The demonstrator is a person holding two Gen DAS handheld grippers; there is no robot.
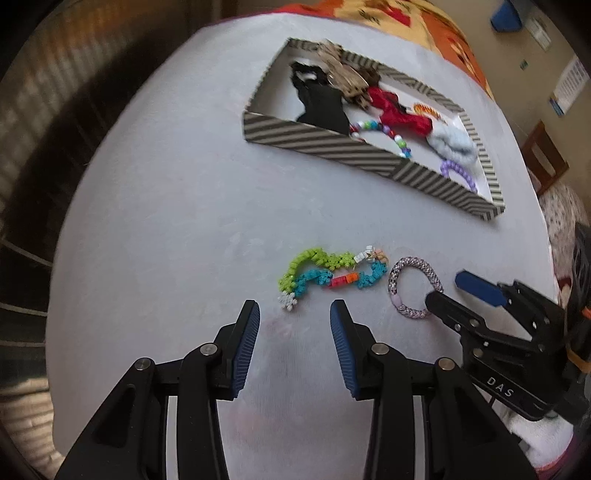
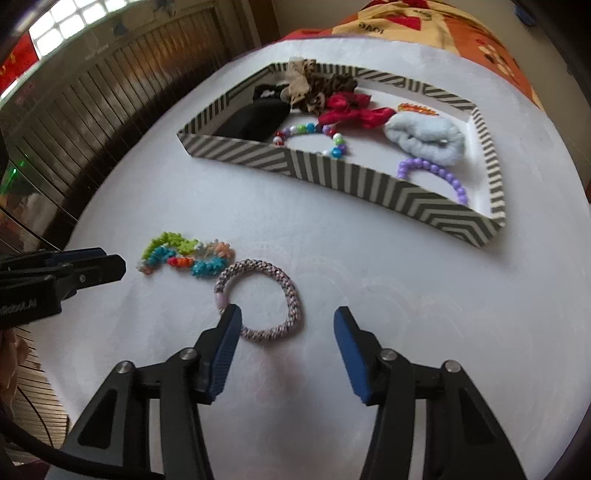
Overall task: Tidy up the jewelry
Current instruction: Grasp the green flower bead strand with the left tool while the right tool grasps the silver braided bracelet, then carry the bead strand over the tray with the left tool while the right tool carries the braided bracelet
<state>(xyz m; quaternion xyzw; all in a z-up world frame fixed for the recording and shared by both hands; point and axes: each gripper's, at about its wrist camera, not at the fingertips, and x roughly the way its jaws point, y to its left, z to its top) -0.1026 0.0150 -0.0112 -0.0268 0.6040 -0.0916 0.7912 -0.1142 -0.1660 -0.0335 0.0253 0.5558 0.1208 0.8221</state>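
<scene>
A green, teal and orange beaded bracelet (image 1: 325, 271) lies on the white table just beyond my left gripper (image 1: 294, 314), which is open and empty. It also shows in the right wrist view (image 2: 184, 258). A speckled pink woven ring bracelet (image 2: 258, 301) lies beside it, also seen in the left wrist view (image 1: 413, 286). My right gripper (image 2: 287, 319) is open, its left fingertip at the ring's near-left edge. The striped box (image 2: 369, 184) farther back holds several pieces; it also shows in the left wrist view (image 1: 332, 144).
In the box lie a multicoloured bead bracelet (image 2: 314, 134), a purple bead bracelet (image 2: 436, 173), a pale blue scrunchie (image 2: 424, 138), a red bow (image 2: 351, 110) and black fabric (image 2: 255, 118). A patterned orange cloth (image 2: 443, 22) lies behind the table (image 2: 369, 277).
</scene>
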